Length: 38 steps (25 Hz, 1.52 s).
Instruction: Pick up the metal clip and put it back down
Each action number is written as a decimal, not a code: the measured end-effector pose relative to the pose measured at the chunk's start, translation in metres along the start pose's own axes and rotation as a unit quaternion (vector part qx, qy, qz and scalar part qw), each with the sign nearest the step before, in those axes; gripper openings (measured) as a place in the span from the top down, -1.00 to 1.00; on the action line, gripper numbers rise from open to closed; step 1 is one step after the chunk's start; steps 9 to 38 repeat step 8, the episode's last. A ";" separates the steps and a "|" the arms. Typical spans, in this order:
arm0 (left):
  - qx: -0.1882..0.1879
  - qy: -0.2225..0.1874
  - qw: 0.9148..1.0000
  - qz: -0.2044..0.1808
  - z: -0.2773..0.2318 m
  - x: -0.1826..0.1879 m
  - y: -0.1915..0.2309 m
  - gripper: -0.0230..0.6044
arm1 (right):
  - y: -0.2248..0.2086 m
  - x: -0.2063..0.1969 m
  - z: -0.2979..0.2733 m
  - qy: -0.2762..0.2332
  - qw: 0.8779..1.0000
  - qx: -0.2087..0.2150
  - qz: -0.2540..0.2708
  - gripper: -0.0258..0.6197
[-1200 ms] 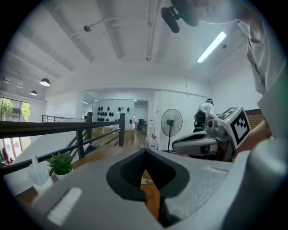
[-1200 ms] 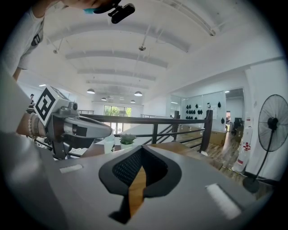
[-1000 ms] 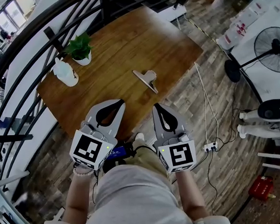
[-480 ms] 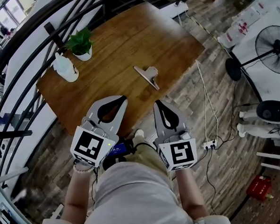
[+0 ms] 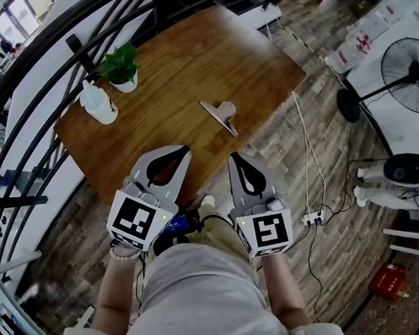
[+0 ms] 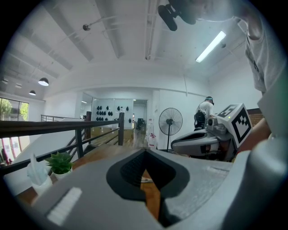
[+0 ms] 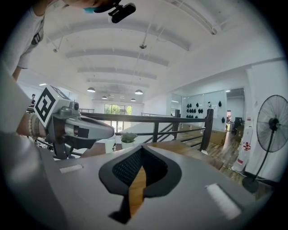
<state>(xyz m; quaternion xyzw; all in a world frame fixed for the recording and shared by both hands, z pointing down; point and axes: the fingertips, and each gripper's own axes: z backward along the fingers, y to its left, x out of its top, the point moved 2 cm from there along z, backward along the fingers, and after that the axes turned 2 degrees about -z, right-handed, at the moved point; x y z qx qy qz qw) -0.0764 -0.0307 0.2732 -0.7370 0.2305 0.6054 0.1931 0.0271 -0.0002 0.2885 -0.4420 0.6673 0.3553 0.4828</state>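
On the wooden worktop (image 5: 189,65) the metal clip (image 5: 219,115) lies untouched, ahead of both jaws, while the left gripper (image 5: 183,150) and right gripper (image 5: 234,157) hover as before, jaws closed tight and empty, so the pickup has not begun.

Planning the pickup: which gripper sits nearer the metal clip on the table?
Right. In the head view the right gripper hangs almost straight below the metal clip; the left gripper is farther off, down and to the left.
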 end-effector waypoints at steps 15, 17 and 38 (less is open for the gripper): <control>0.002 0.003 1.000 0.007 0.002 -0.005 -0.001 0.93 | 0.003 -0.001 0.001 0.006 1.000 0.001 0.001 0.88; 0.002 0.003 1.000 0.007 0.002 -0.005 -0.001 0.93 | 0.003 -0.001 0.001 0.006 1.000 0.001 0.001 0.88; 0.002 0.003 1.000 0.007 0.002 -0.005 -0.001 0.93 | 0.003 -0.001 0.001 0.006 1.000 0.001 0.001 0.88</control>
